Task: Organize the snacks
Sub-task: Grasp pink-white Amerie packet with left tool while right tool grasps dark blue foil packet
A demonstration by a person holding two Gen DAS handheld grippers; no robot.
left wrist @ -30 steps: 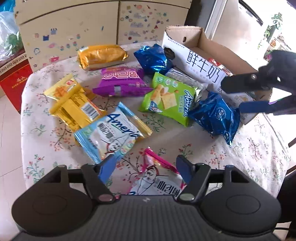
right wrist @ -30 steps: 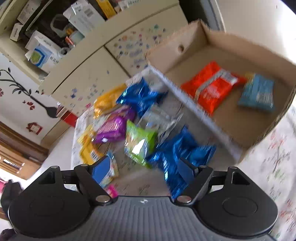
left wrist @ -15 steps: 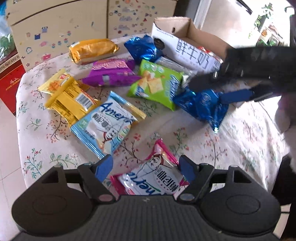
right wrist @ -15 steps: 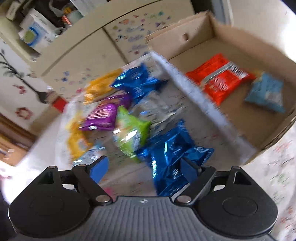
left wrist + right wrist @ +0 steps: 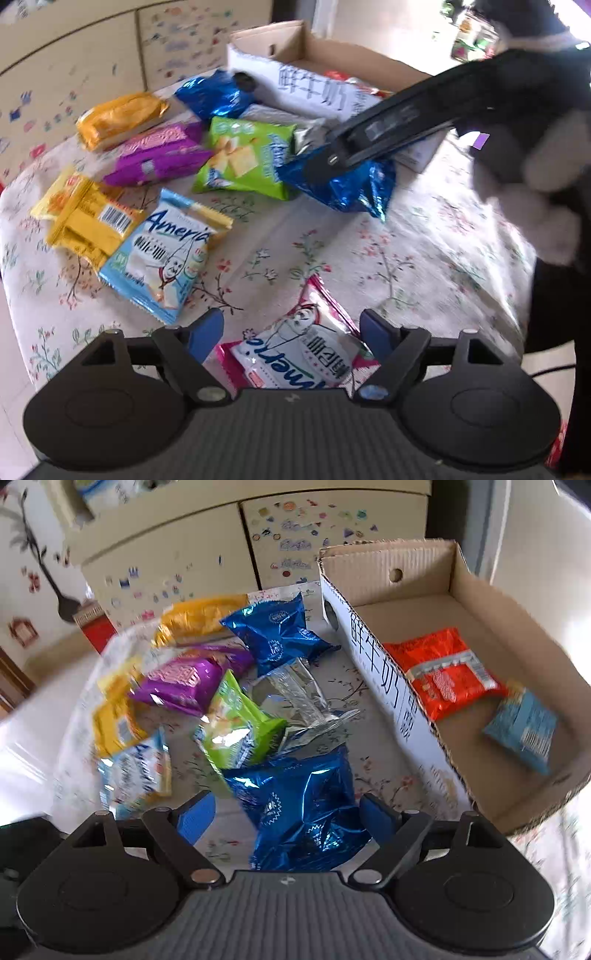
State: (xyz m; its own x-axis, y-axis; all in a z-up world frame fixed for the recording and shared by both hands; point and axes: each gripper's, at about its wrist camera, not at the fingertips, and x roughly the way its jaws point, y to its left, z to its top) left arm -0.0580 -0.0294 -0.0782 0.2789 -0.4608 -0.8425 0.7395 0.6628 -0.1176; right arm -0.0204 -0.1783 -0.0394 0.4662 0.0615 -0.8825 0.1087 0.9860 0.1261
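Note:
Several snack packs lie on a flowered tablecloth (image 5: 424,240). My left gripper (image 5: 291,334) is open, its fingers either side of a pink and white pack (image 5: 299,347) near the table's front. My right gripper (image 5: 288,816) is open around a shiny blue pack (image 5: 303,805), fingers apart from it; it also shows in the left wrist view (image 5: 347,188) under the right gripper's arm. A cardboard box (image 5: 517,775) at the right holds an orange pack (image 5: 443,672) and a light blue pack (image 5: 524,727).
On the cloth lie a green pack (image 5: 240,731), a purple pack (image 5: 177,683), a second blue pack (image 5: 277,631), a clear wrapper (image 5: 299,694), yellow packs (image 5: 85,218), an orange-gold pack (image 5: 118,118) and a light blue Americ pack (image 5: 162,254). A stickered cabinet (image 5: 221,561) stands behind.
My right gripper has come down and forward, so the near blue pack now sits between its open fingers. My left gripper has drawn closer over the pink and white pack.

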